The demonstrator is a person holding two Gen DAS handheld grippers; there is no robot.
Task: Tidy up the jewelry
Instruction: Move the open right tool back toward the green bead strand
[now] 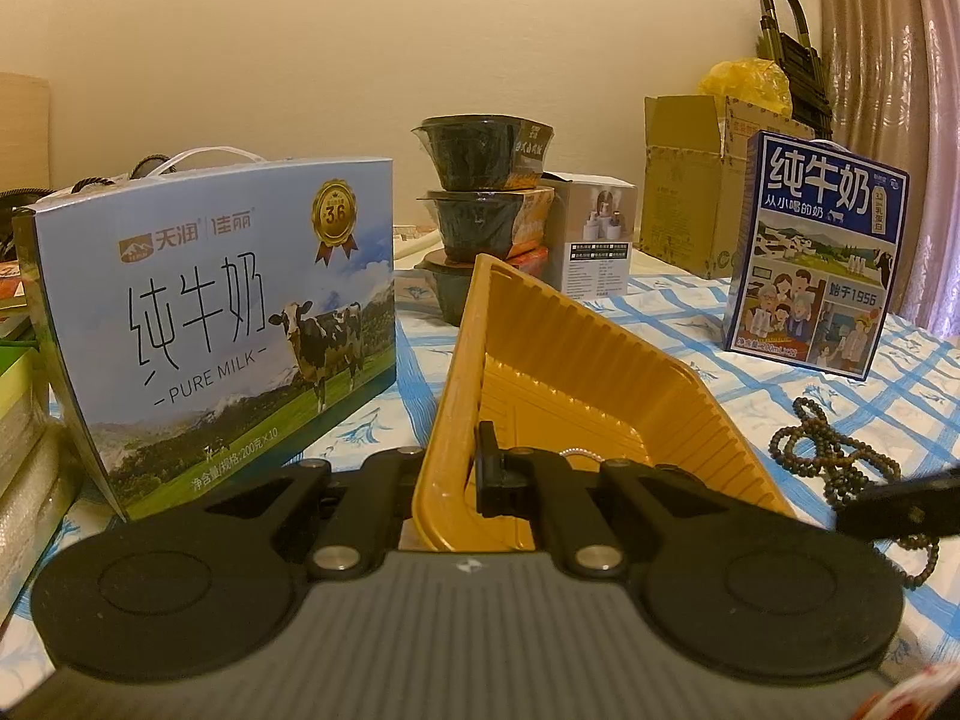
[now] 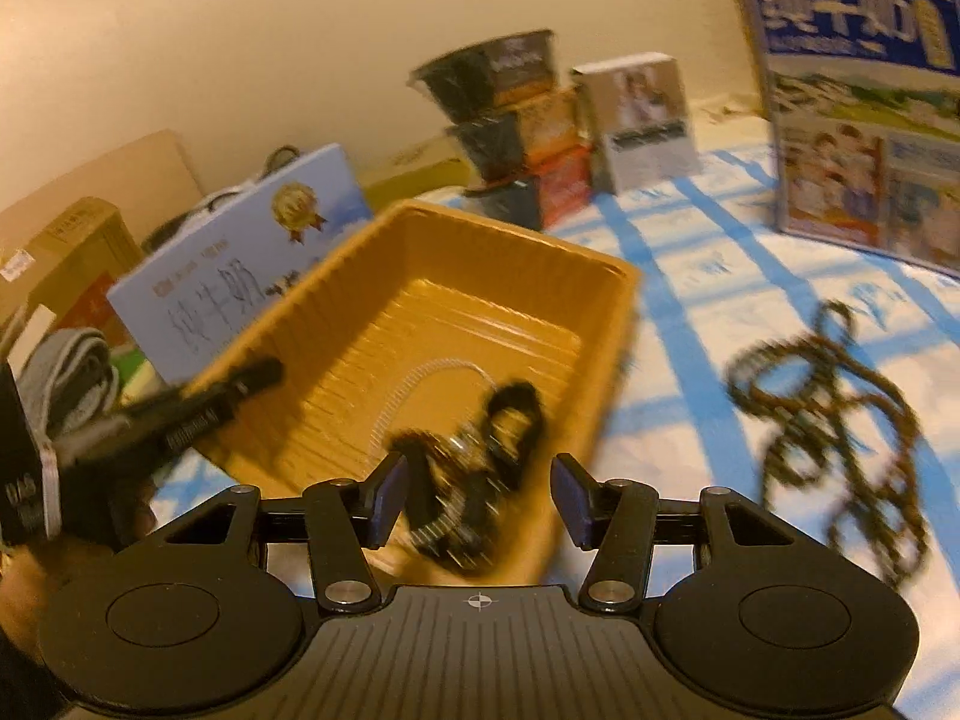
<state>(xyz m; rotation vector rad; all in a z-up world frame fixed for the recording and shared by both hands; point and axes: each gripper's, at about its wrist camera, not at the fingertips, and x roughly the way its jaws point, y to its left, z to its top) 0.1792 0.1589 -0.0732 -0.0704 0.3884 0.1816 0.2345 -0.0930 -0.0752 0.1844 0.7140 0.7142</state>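
Observation:
My left gripper (image 1: 459, 480) is shut on the near rim of an orange plastic tray (image 1: 570, 360), which it holds tipped up off the checked cloth. In the right wrist view it (image 2: 228, 390) grips the tray (image 2: 420, 300) from the left side. A thin silver chain (image 2: 420, 372) and a dark tangle of jewelry (image 2: 480, 468) lie in the tray. My right gripper (image 2: 480, 501) hovers open just above that tangle, its pads touching nothing. A brown bead necklace (image 2: 840, 420) lies coiled on the cloth right of the tray, also seen in the left wrist view (image 1: 840, 456).
A pale-blue milk carton (image 1: 228, 324) stands left of the tray and a dark-blue one (image 1: 816, 258) at the right. Stacked black bowls (image 1: 480, 198), a small white box (image 1: 594, 240) and a cardboard box (image 1: 684, 192) line the wall behind.

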